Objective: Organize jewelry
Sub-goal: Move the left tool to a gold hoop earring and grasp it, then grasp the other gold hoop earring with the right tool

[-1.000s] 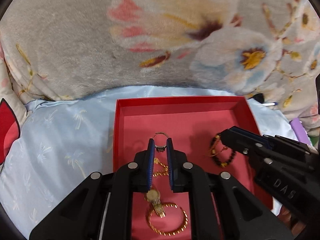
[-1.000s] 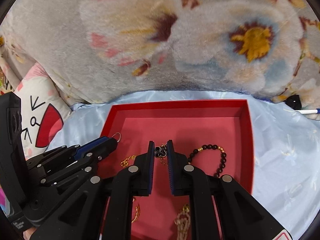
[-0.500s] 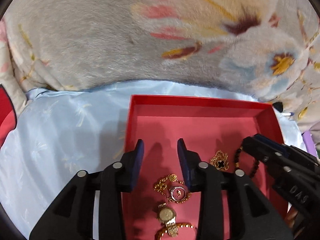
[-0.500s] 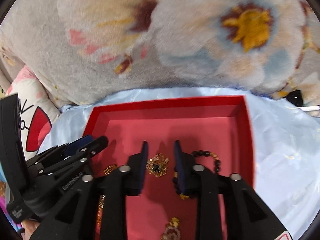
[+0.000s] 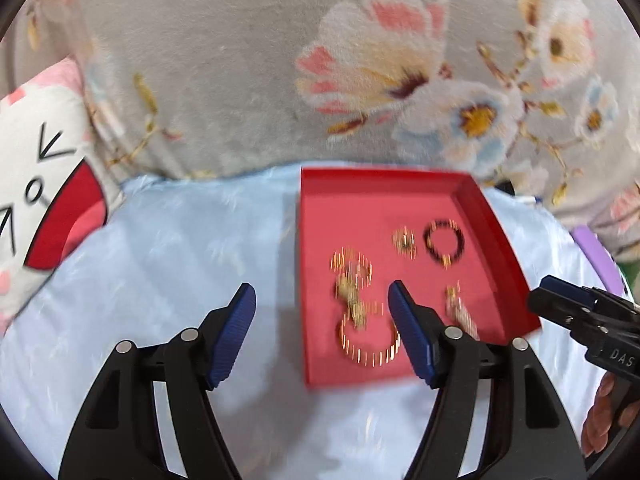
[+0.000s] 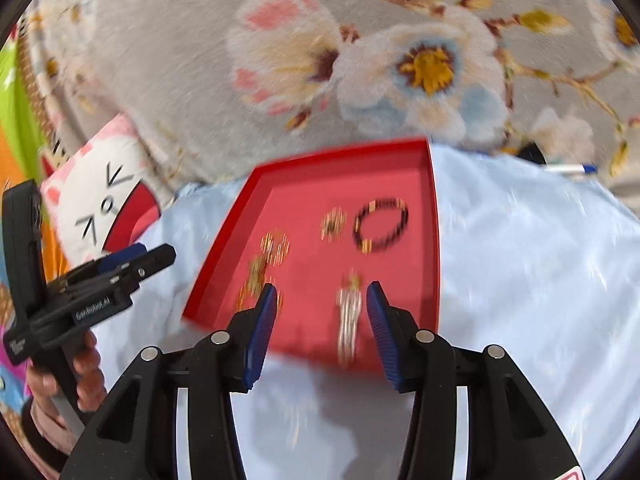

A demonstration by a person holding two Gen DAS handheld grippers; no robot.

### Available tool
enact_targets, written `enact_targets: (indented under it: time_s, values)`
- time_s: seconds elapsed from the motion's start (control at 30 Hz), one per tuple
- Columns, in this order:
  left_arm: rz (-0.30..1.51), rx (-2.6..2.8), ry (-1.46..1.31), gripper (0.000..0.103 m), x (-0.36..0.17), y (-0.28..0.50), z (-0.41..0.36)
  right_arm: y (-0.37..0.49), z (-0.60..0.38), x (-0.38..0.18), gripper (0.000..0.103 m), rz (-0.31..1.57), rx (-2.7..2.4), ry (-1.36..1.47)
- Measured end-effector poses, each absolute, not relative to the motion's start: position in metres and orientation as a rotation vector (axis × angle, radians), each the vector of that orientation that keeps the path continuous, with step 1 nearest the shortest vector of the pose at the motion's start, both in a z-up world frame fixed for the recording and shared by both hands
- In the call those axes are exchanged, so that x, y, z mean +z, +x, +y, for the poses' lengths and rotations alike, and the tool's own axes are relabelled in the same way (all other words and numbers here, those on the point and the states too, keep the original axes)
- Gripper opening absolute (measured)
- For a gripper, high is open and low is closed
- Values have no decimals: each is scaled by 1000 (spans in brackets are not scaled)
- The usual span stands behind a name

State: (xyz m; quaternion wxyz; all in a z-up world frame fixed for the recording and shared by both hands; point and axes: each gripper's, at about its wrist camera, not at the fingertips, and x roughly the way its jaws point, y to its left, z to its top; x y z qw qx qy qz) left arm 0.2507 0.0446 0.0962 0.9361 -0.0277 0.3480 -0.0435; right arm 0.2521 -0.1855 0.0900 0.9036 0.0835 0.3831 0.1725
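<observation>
Already your jewelry sits inside the red tray [image 5: 492, 232], spread so the pieces lie apart: the dark bead bracelet [image 6: 382, 224] at the far right, a small gold pendant [image 6: 333, 223] just left of it, a gold chain tangle [image 5: 352, 276] and bangle [image 5: 368, 340] on the left, and a watch [image 6: 349, 312] near the front edge, which looks like sorting nearly done. Your left tongs [image 5: 322, 328] are spread wide and grip nothing; your right tongs [image 6: 322, 324] are equally wide and empty, above the watch. The tray rests on pale blue cloth [image 5: 180, 264], with a flowered blanket [image 5: 240, 80] beyond.
</observation>
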Motion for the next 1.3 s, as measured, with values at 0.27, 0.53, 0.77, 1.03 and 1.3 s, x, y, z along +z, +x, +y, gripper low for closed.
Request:
enact_targets:
  time_s: [0.27, 0.53, 0.77, 1.03, 1.3]
  values:
    - [821, -158, -82, 67, 49, 160, 48, 158, -193, 55, 46, 799, 312, 85]
    - [856, -230, -20, 67, 15, 75, 20, 104, -209, 23, 46, 861, 287, 101]
    - [872, -271, 100, 64, -3, 53, -12, 89, -207, 14, 46, 873, 303, 111]
    - [857, -273, 120, 43, -4, 49, -16, 86, -198, 10, 46, 876, 318, 80]
    - [850, -313, 132, 17, -3, 47, -21, 85, -195, 9, 46, 875, 320, 64]
